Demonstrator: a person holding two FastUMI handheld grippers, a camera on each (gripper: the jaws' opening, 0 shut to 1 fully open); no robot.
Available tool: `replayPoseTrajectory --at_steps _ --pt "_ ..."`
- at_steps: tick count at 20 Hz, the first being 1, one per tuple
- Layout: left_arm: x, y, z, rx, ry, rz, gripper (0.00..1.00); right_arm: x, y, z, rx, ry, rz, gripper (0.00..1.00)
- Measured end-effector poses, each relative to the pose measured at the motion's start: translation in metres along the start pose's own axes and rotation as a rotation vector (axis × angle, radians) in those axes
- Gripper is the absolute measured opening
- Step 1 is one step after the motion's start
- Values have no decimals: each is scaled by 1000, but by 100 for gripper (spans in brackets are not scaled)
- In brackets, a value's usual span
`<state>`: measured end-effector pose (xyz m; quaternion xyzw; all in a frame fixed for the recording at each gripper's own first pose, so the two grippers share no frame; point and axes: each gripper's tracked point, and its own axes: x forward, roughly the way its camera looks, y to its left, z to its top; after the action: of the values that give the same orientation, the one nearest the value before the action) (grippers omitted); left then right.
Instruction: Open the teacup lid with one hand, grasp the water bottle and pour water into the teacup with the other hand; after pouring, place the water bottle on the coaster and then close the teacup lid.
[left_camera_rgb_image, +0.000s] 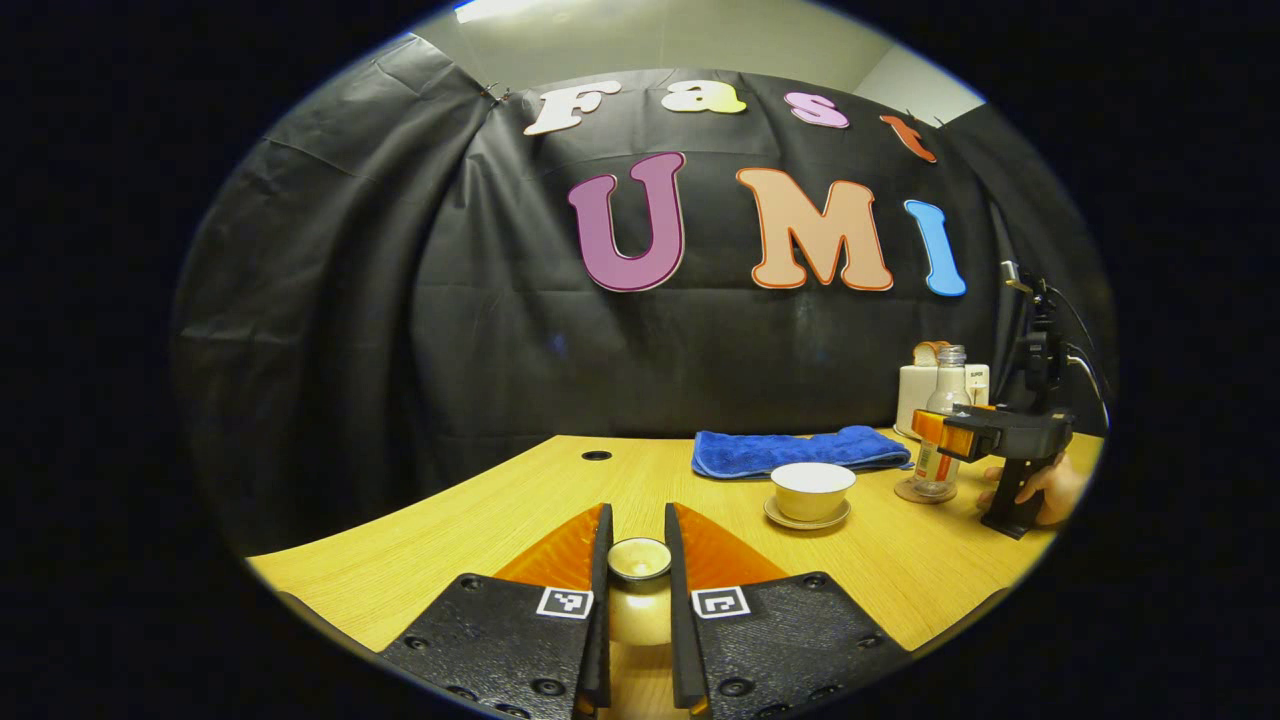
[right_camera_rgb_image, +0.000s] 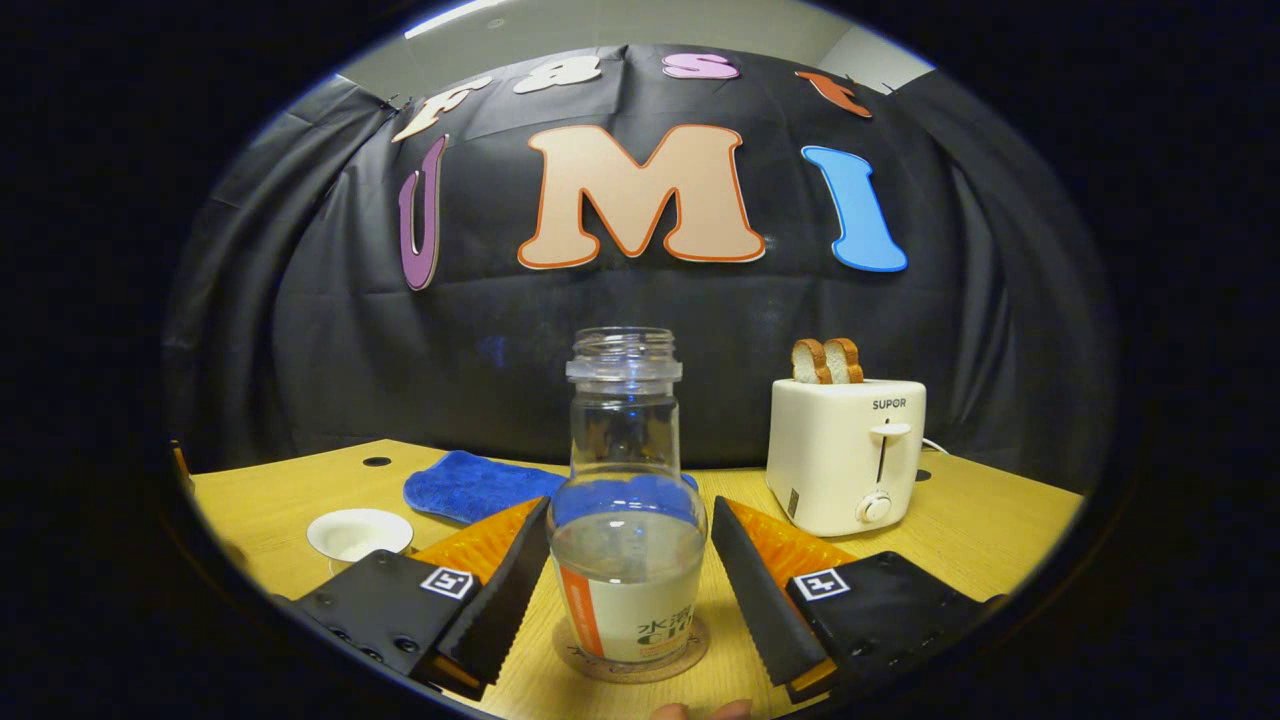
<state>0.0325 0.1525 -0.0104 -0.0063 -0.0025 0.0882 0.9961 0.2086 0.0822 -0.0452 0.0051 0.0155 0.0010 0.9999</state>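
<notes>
My left gripper (left_camera_rgb_image: 638, 520) is shut on the cream teacup lid (left_camera_rgb_image: 640, 600), held low over the near table. The open teacup (left_camera_rgb_image: 812, 488) stands on its saucer (left_camera_rgb_image: 805, 518) ahead to the right. In the right gripper view it is the pale cup (right_camera_rgb_image: 358, 533) at the left. The clear water bottle (right_camera_rgb_image: 625, 540), capless and part full, stands upright on the round coaster (right_camera_rgb_image: 630, 655). My right gripper (right_camera_rgb_image: 630, 505) is open, with a finger close on each side of the bottle. In the left gripper view, the right gripper (left_camera_rgb_image: 938, 432) sits at the bottle (left_camera_rgb_image: 945, 400), a hand (left_camera_rgb_image: 1050, 488) behind it.
A folded blue towel (left_camera_rgb_image: 795, 450) lies behind the teacup. A white toaster (right_camera_rgb_image: 845, 455) with bread slices stands at the back right, close to the bottle. The wooden table (left_camera_rgb_image: 480, 520) has a small round hole (left_camera_rgb_image: 596, 455) near its far edge.
</notes>
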Motion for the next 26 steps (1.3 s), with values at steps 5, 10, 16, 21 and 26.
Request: replayPoseTrajectory --at_steps 5,10,16,21,26 --pt "0 0 0 0 0 4 21 -15 2 1 -1 1 10 99" --pt "1 -5 -2 -7 2 -34 21 -58 -3 3 -1 -2 17 95" --pt "36 -68 -1 -15 1 -209 21 -116 -13 4 2 -6 81 99" --pt "83 -116 0 -10 5 -274 21 -146 -37 3 5 -9 96 98" --pt "126 -156 -1 0 11 -301 22 -164 -57 5 5 -12 90 95"
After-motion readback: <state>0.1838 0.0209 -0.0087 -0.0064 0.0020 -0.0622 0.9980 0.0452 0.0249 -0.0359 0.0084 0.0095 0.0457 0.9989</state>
